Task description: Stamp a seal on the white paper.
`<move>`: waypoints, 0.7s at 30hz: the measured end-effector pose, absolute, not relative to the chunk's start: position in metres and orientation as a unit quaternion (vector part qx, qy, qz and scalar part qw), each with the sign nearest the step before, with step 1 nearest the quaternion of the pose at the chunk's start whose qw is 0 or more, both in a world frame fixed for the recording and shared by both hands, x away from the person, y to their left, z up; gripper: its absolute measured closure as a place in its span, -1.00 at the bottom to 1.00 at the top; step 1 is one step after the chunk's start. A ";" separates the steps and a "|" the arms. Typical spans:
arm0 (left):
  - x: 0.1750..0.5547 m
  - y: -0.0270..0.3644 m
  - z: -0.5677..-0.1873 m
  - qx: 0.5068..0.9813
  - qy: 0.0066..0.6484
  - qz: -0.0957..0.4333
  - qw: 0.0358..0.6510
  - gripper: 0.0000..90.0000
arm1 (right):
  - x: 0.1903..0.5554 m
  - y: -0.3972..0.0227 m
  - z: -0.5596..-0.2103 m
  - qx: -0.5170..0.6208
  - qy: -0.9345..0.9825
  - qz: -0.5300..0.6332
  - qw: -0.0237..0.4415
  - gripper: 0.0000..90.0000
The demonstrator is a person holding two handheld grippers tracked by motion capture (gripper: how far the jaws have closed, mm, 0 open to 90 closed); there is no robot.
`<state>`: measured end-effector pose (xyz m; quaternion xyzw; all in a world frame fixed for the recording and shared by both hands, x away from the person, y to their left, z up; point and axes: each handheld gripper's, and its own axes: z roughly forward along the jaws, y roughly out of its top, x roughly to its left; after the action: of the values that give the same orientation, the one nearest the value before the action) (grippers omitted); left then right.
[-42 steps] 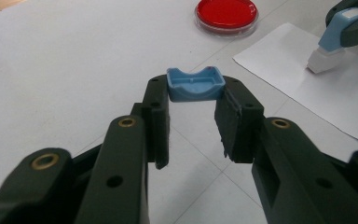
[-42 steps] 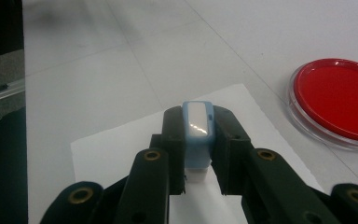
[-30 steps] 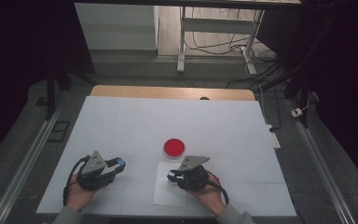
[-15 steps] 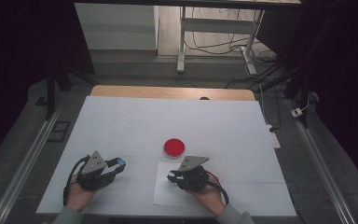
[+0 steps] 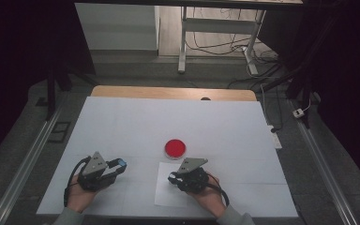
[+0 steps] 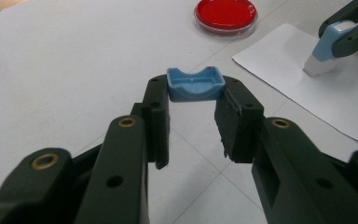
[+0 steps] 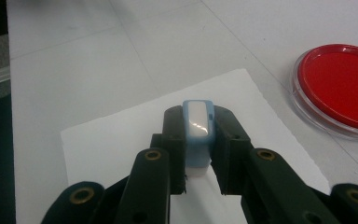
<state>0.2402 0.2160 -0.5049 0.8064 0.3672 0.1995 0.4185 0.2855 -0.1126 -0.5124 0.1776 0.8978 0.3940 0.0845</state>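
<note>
2 claws are clamped: the left claw (image 6: 193, 116) grips a blue cap (image 6: 195, 84), the right claw (image 7: 196, 140) a stamp (image 7: 198, 126). Its base points down at the paper (image 7: 121, 140). The red ink pad (image 5: 174, 148) lies just ahead.

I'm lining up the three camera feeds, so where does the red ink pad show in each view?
High view: the red ink pad sits at centre, just beyond the white paper sheet.
Left gripper view: top edge, right of centre, beyond the blue cap held in the jaws.
Right gripper view: right edge, upper half.
Shared landmark: the white paper sheet, lying next to the pad in all three.
</note>
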 end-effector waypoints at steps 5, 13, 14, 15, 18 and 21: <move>0.240 0.217 -0.505 0.806 0.367 0.200 0.419 0.46 | 0.286 -0.112 -0.513 0.179 0.897 0.395 0.082 0.70; 0.240 0.216 -0.505 0.806 0.367 0.200 0.419 0.46 | 0.286 -0.113 -0.513 0.180 0.897 0.394 0.083 0.70; 0.240 0.216 -0.505 0.806 0.367 0.200 0.419 0.46 | 0.286 -0.113 -0.513 0.181 0.897 0.395 0.083 0.70; 0.240 0.216 -0.505 0.806 0.367 0.200 0.419 0.46 | 0.285 -0.113 -0.513 0.181 0.897 0.395 0.083 0.70; 0.240 0.216 -0.505 0.806 0.367 0.200 0.419 0.46 | 0.285 -0.113 -0.514 0.182 0.895 0.398 0.084 0.70; 0.240 0.216 -0.505 0.806 0.368 0.200 0.419 0.46 | 0.286 -0.114 -0.514 0.187 0.893 0.401 0.077 0.70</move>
<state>0.2398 0.2163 -0.5047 0.8060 0.3676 0.1995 0.4188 0.2865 -0.1142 -0.5144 0.1866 0.8934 0.4013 0.0774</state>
